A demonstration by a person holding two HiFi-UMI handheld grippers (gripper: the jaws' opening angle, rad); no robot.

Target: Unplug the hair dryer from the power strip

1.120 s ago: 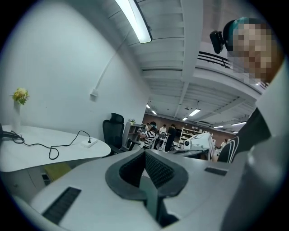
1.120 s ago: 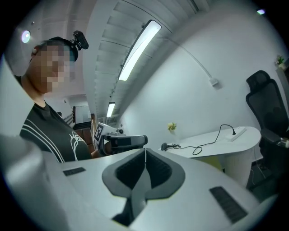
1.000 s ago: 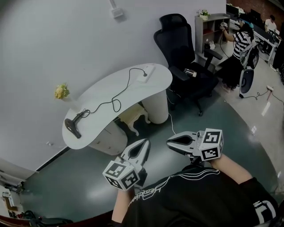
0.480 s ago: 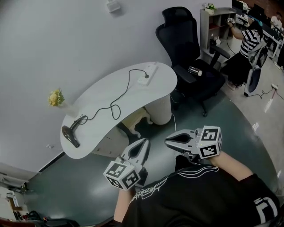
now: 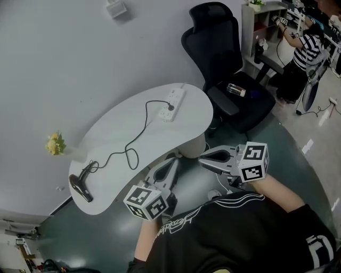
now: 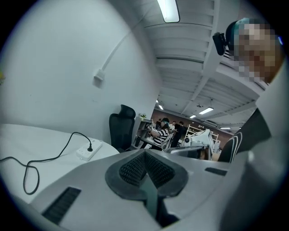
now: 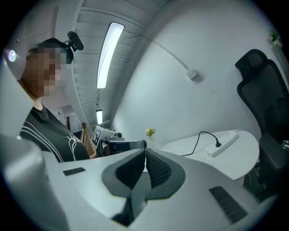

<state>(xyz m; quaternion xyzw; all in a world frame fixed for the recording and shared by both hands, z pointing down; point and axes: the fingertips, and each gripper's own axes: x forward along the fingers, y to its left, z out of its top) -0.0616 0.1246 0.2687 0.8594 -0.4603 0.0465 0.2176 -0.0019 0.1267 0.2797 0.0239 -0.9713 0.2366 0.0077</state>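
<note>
A white power strip lies on the far part of the curved white table, with a black plug in it. Its black cord loops across the top to the black hair dryer at the table's left end. My left gripper is shut and empty at the table's near edge. Beside it, my right gripper is shut and empty over the floor. The left gripper view shows the power strip beyond the left gripper. In the right gripper view the right gripper has the power strip off to its right.
A black office chair stands right of the table. Yellow flowers sit at the table's left rim by the wall. A person in a striped shirt stands near a shelf at the far right. A small wall box hangs above.
Both grippers have come closer to the table, side by side and still shut. The table and power strip now sit nearer and lower in the head view.
</note>
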